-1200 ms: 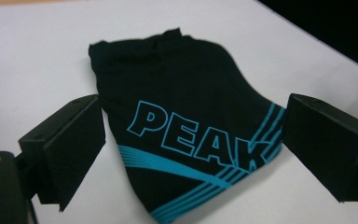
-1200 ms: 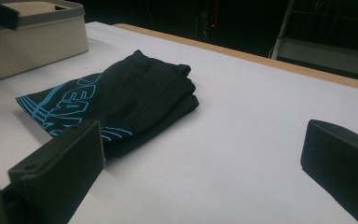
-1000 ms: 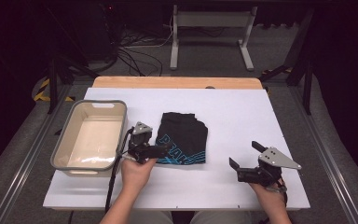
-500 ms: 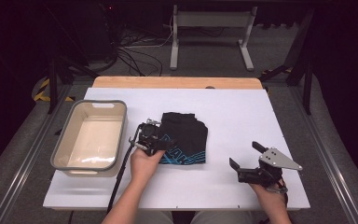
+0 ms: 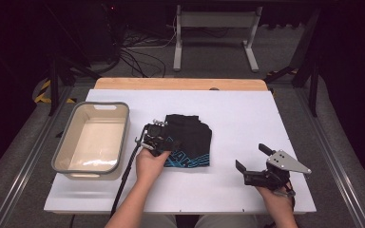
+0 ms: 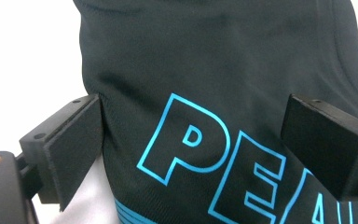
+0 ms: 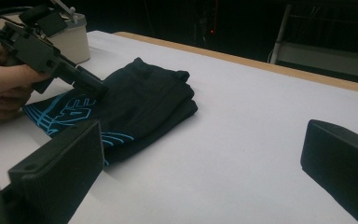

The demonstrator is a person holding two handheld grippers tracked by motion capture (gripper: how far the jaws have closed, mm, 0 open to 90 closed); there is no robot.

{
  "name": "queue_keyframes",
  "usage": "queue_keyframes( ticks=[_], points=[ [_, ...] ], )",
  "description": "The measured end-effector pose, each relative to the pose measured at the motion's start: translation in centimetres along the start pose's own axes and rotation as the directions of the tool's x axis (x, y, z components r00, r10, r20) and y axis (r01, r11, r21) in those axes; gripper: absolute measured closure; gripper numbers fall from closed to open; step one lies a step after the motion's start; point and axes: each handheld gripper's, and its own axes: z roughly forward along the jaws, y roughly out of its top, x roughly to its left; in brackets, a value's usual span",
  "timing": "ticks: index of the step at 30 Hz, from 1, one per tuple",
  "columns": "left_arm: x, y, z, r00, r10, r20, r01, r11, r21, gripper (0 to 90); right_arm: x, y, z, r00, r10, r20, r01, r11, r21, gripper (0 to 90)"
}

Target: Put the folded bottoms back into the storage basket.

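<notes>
Black folded shirt (image 5: 189, 139) sits between the left gripper's (image 6: 191, 140) wide-spread jaws. Closing shallowly may pinch only the top layer, so the fold spills open.

The left gripper (image 5: 164, 141) is stretched forward from the left hand (image 5: 150, 164), its fingers (image 6: 72, 144) spread wide apart. The right gripper (image 5: 253, 164) sits low and near in the right hand (image 5: 274, 197), its fingers (image 7: 58, 175) also parted wide.
</notes>
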Motion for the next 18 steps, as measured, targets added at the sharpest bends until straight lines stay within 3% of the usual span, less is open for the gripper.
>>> queue_keyframes(
  ticks=[10, 16, 18],
  points=[
    [-0.6, 0.2, 0.3, 0.998, 0.042, -0.047, -0.04, 0.9984, 0.04, 8.7, -0.1, 0.1, -0.2, 0.9999, 0.012, -0.004, -0.013, 0.9999, -0.01, 0.3],
    [-1.4, 0.5, 0.7, 0.9908, 0.093, -0.098, -0.084, 0.9925, 0.088, 7.7, 0.1, 0.1, 0.1, 0.9999, 0.001, -0.011, -0.001, 1.0, -0.003, 0.3],
    [-1.5, 0.6, 0.7, 0.9906, 0.088, -0.105, -0.078, 0.9923, 0.096, 7.0, 0.1, 0.1, 0.0, 0.9999, 0.002, -0.014, -0.002, 1.0, -0.004, 0.3]
  ],
)
